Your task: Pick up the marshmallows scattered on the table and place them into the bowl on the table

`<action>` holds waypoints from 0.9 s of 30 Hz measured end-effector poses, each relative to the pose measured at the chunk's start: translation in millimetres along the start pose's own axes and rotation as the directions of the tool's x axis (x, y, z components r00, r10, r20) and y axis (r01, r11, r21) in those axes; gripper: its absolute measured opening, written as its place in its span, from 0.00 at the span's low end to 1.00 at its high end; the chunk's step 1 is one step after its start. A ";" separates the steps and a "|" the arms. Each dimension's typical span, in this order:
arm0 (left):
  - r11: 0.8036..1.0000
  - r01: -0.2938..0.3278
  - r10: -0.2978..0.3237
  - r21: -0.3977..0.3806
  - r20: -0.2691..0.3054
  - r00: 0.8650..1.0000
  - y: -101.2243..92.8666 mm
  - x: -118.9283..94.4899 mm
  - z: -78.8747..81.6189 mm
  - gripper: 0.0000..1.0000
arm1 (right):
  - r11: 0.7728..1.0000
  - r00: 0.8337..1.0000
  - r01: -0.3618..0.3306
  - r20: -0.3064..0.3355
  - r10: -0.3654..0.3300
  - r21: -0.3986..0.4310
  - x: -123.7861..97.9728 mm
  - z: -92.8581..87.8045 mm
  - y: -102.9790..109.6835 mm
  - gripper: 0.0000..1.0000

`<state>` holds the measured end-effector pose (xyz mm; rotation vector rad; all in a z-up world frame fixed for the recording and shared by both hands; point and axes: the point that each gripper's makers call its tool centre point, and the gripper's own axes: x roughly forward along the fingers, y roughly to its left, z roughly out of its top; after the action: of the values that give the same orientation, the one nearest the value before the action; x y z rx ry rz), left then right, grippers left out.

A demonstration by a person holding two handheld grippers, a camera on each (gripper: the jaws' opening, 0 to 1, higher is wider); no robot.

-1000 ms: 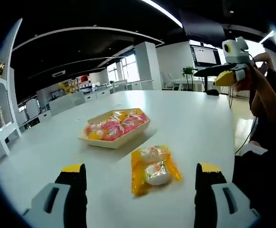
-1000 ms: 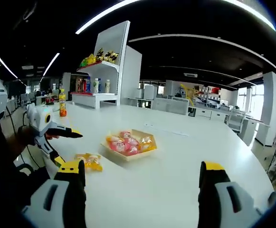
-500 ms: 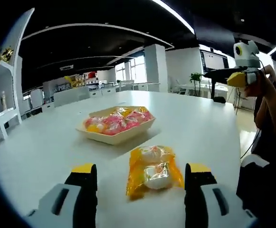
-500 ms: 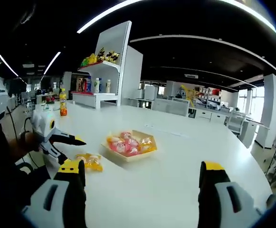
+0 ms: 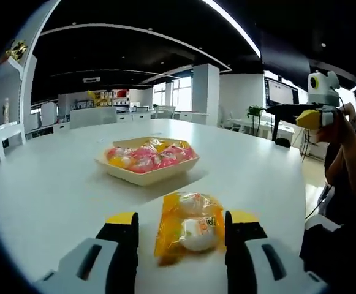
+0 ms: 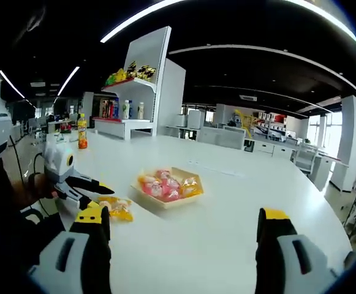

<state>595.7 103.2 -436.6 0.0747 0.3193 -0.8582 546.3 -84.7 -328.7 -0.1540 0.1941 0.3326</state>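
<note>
A yellow marshmallow packet (image 5: 187,228) lies on the white table (image 5: 49,184), between the two yellow-tipped jaws of my left gripper (image 5: 182,220). Those jaws stand open close on either side of it, the right one nearly touching. Behind it sits a tan square bowl (image 5: 142,178) with several pink and yellow marshmallow packets inside. My right gripper (image 5: 294,113) hovers high at the right, held by a hand. In the right gripper view, my right gripper (image 6: 182,215) is wide open above the table, far from the bowl (image 6: 164,203); the left gripper (image 6: 107,190) is down over the packet (image 6: 121,209).
A person's arm (image 5: 344,160) and dark clothing are at the table's right side. An orange bottle (image 6: 80,132) stands on the table's far left, before a white shelf (image 6: 128,116) with bottles. The table edge curves close on the right (image 5: 297,202).
My left gripper has come lower and closer to the yellow packet, and its jaws have narrowed around it. The right gripper has stayed still and open.
</note>
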 end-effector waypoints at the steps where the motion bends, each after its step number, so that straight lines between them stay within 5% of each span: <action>1: 1.000 0.003 -0.003 -0.003 -0.004 1.000 -0.7 0.7 -1.3 0.56 | 1.000 1.000 0.001 0.000 -0.001 -0.001 -0.4 0.2 -0.2 0.97; 27: 0.997 0.027 -0.030 -0.074 -0.042 0.999 -6.2 -3.8 -8.7 0.30 | 1.000 1.000 0.011 -0.001 -0.011 -0.013 -4.7 0.9 -1.2 0.97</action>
<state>586.5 103.6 -443.3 0.0205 0.3927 -0.8732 542.6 -87.2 -326.8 -0.1683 0.1924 0.3232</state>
